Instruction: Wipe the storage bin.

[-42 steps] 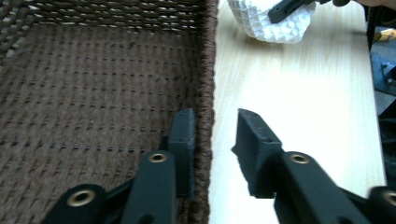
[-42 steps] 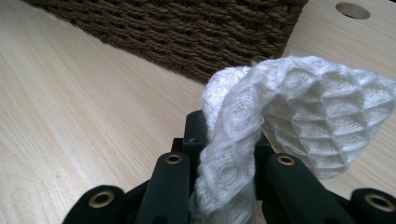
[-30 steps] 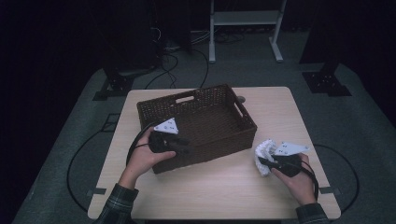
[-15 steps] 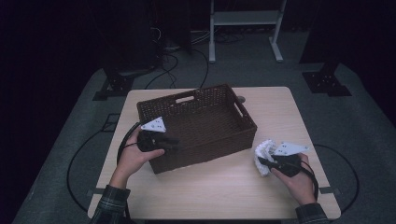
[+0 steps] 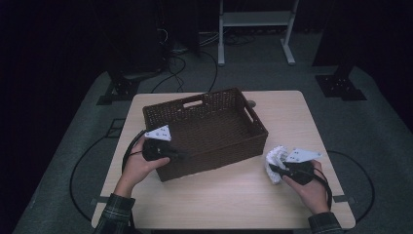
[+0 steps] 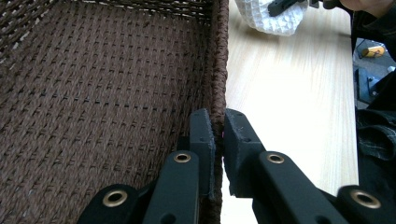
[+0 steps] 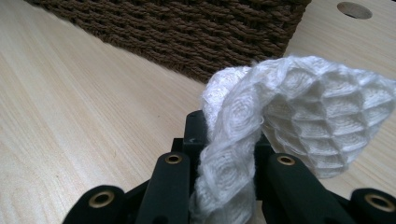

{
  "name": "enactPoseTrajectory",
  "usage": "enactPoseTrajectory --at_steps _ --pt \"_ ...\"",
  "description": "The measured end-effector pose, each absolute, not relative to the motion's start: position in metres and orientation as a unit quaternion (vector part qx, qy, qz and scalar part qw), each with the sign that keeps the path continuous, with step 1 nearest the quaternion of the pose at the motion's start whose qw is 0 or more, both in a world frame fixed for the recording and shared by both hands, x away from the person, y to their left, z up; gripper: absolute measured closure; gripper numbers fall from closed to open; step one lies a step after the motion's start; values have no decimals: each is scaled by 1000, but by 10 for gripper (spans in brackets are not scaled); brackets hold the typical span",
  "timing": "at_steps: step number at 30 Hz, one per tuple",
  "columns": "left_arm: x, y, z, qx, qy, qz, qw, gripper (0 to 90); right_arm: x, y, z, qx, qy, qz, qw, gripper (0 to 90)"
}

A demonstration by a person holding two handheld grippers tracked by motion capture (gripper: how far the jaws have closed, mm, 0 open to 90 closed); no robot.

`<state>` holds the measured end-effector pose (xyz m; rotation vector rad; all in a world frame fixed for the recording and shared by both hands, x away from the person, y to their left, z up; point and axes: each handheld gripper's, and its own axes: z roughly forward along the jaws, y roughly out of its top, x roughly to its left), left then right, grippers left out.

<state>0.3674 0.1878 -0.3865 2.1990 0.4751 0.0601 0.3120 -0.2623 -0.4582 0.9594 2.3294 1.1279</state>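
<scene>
- Your left tool (image 6: pixel 218 135) had just been closing and clenched the near wall of the dark brown woven wicker basket (image 5: pixel 204 127), one jaw inside, one outside.
- Your right tool (image 5: pixel 277 169) gripped the white honeycomb-textured cloth (image 7: pixel 299 126), bunched between its jaws.
- The cloth hung just above the pale wooden worktop (image 5: pixel 234 195), beside the basket's right end.

The room is dark around the edges, with soft light from overhead falling on the pale bench (image 5: pixel 234 195). From above everything looks dim and grainy; up close it is brighter, sharp mid-frame, and the black fingers (image 6: pixel 205 140) blur nearest the lens.
</scene>
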Motion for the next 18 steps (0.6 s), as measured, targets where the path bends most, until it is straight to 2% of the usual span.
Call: enactPoseTrajectory --at_steps 12,18 --pt "358 133 -383 896 154 18 417 812 312 -263 -458 340 829 401 191 762" --pt "351 133 -388 883 169 27 438 806 312 -264 -457 340 828 403 191 762"
